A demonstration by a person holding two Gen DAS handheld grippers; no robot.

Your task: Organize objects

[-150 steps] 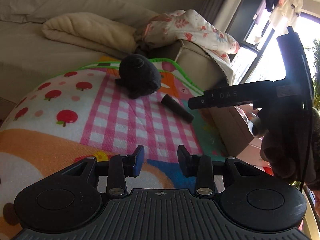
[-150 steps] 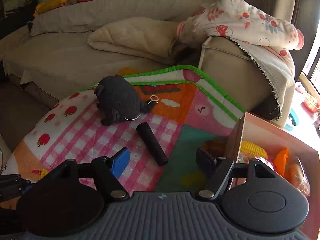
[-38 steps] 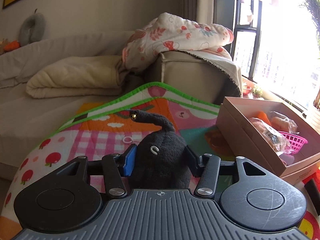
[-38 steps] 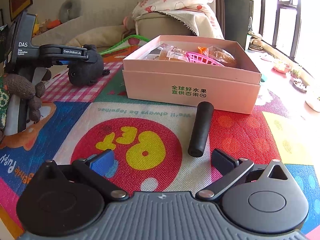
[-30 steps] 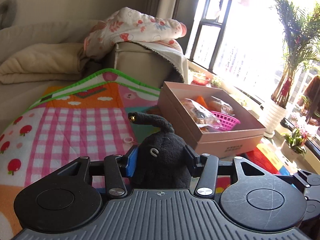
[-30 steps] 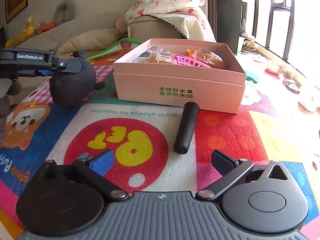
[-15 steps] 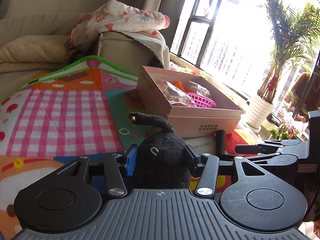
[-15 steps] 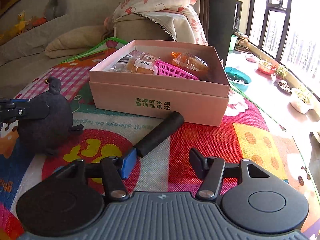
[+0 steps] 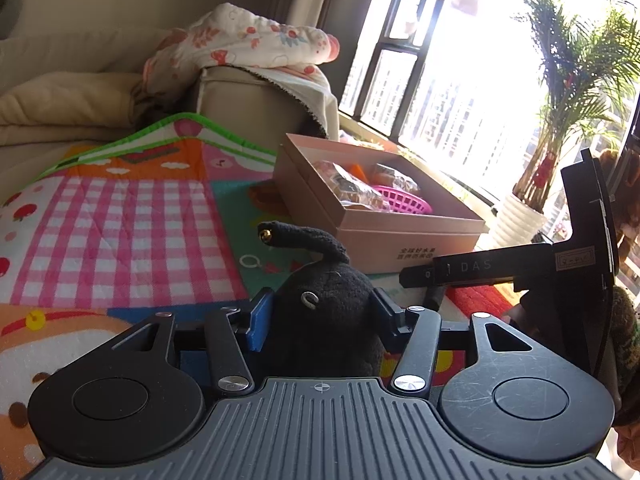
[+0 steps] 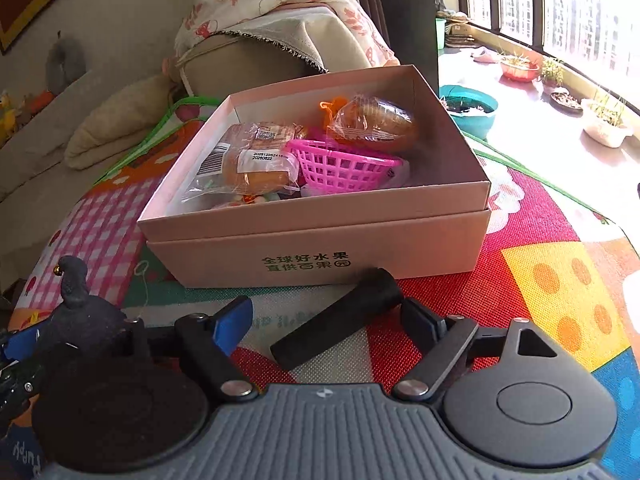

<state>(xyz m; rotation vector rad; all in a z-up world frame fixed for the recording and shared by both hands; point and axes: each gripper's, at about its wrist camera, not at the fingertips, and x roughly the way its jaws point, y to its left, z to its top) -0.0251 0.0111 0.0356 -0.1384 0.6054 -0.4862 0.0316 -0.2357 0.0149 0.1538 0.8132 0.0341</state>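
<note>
Holding the black plush toy with the curled stalk on top (image 9: pixel 324 304) between the pads of our left claw (image 9: pixel 320 316), we have it gripped at mid-body and carried just short of the near wall of the pink cardboard box (image 10: pixel 320 240); whether it rides just above the colourful quilted play mat (image 9: pixel 132 224) or brushes it, we cannot tell. From the right wrist view the same toy shows at the lower left edge, beside our right claw (image 10: pixel 328 320).

That right claw stands wide, its blue-padded finger on one side and its black finger on the other, straddling the black foam cylinder (image 10: pixel 340 320) that lies slanted on the mat, its far end just beside the box front. The pads are not yet closed on it.

We judge the step in hand as gathering the last loose things for the box, which already holds wrapped bread packets (image 10: pixel 256 160) and a pink plastic basket (image 10: pixel 340 168).

Next, we think, the right claw needs to close squarely across the cylinder, which lies at an angle to the fingers. The left claw must lift the toy over the box wall and release it in the open patch near the front. The sofa arm draped with a floral blanket (image 10: pixel 280 8) stands behind.
</note>
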